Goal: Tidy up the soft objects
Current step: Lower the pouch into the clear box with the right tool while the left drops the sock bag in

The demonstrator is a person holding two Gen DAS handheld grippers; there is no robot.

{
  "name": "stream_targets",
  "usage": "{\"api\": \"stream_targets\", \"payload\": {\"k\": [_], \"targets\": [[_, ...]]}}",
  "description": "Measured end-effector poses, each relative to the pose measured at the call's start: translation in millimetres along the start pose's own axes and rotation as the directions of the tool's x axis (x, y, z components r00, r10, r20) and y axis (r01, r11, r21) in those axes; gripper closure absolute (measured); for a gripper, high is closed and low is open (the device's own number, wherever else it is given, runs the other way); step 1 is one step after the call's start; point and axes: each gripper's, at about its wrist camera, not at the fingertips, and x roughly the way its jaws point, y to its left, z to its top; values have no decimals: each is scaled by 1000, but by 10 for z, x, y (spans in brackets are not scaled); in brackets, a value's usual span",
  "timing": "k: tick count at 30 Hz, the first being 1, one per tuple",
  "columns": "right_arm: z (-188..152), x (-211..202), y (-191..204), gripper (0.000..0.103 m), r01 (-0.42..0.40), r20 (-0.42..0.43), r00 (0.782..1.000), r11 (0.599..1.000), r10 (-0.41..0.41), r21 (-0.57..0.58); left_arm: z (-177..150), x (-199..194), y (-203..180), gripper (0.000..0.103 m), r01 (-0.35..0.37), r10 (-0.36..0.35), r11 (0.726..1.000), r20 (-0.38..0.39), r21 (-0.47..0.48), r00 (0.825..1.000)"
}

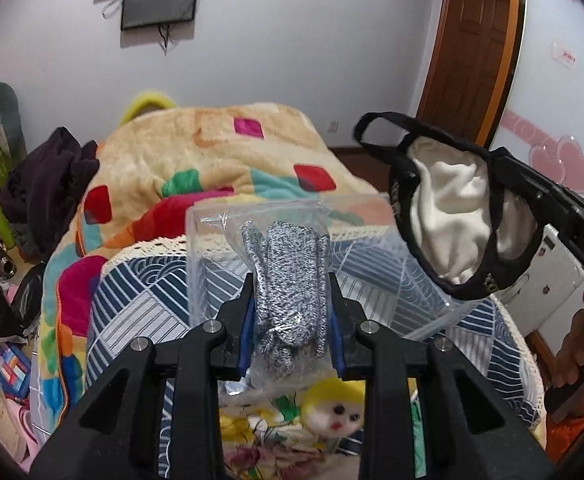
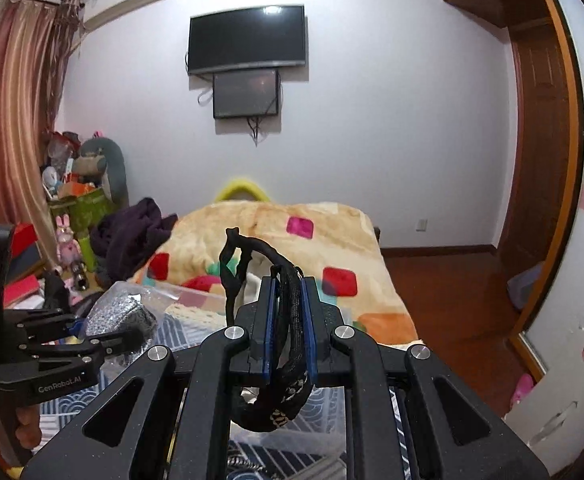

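The left gripper [image 1: 292, 312] has its jaws closed on a clear plastic packet of grey knitted gloves [image 1: 287, 276], which it holds in the air above the clear plastic box [image 1: 424, 312]. This box stands on the bed, on a cloth with blue and white stripes [image 1: 139, 312]. The right gripper [image 2: 289, 320] has its jaws narrow and pinched on the black rim of a small bag with white lining [image 1: 452, 216], also lifted above the box, on its right side. Behind the box lies a beige blanket with coloured squares [image 1: 211, 140], and a dark garment [image 1: 47, 184] rests at the blanket's left edge. In front of the box, near the left gripper, a yellow plush toy [image 1: 336, 404] lies on the bed.
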Motion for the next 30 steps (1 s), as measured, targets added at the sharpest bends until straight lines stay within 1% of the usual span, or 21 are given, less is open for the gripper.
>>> {"api": "stream_targets", "payload": {"k": [4, 7, 8, 10, 14, 17, 19, 20, 21, 23, 24, 25, 26, 27, 28, 30], "targets": [[-103, 196, 10, 92, -4, -70, 998, 1000, 3, -10, 26, 227, -44, 73, -8, 9, 1000, -51, 30, 999], [-174, 330, -15, 92, -16, -134, 991, 1000, 15, -11, 26, 391, -115, 73, -26, 33, 997, -91, 79, 995], [-200, 369, -21, 92, -18, -157, 988, 1000, 15, -16, 22, 424, -121, 73, -29, 37, 996, -102, 85, 994], [-227, 424, -56, 92, -24, -193, 981, 1000, 21, -15, 8, 533, -137, 73, -23, 37, 995, -147, 95, 988], [-288, 525, -141, 91, -44, -271, 962, 999, 42, -3, -25, 585, -124, 73, -14, 28, 996, -165, 83, 986], [-336, 559, -169, 91, -42, -311, 950, 999, 34, -19, -38, 583, -146, 69, -19, 35, 995, -167, 96, 985], [-365, 580, -187, 89, -50, -341, 939, 999, 41, -15, -37, 569, -154, 63, -17, 33, 995, -166, 96, 986], [-378, 591, -200, 88, -51, -352, 935, 999, 43, -11, -35, 543, -161, 53, -18, 34, 995, -159, 97, 987], [-392, 581, -210, 88, -50, -360, 932, 999, 42, -11, -31, 521, -157, 40, -25, 39, 995, -149, 98, 988], [-409, 570, -219, 88, -45, -368, 929, 999, 38, -10, -25, 432, -155, 34, -36, 47, 994, -110, 102, 993], [-412, 553, -227, 87, -52, -369, 928, 999, 46, -6, -18, 398, -152, 34, -37, 48, 994, -101, 104, 994], [-410, 534, -230, 86, -58, -370, 927, 998, 53, -4, -11, 360, -148, 34, -38, 48, 994, -95, 104, 994], [-404, 514, -230, 81, -63, -373, 926, 998, 56, -6, -2, 311, -135, 33, -35, 44, 994, -87, 100, 995], [-397, 491, -228, 75, -68, -369, 928, 998, 61, -8, 8, 277, -117, 32, -33, 41, 995, -81, 96, 996], [-388, 440, -223, 71, -73, -359, 931, 997, 65, -10, 13, 234, -102, 31, -32, 39, 995, -73, 90, 997], [-361, 357, -208, 54, -75, -335, 940, 997, 66, -15, 22, 127, -79, 26, -34, 38, 996, -50, 78, 998]]}}
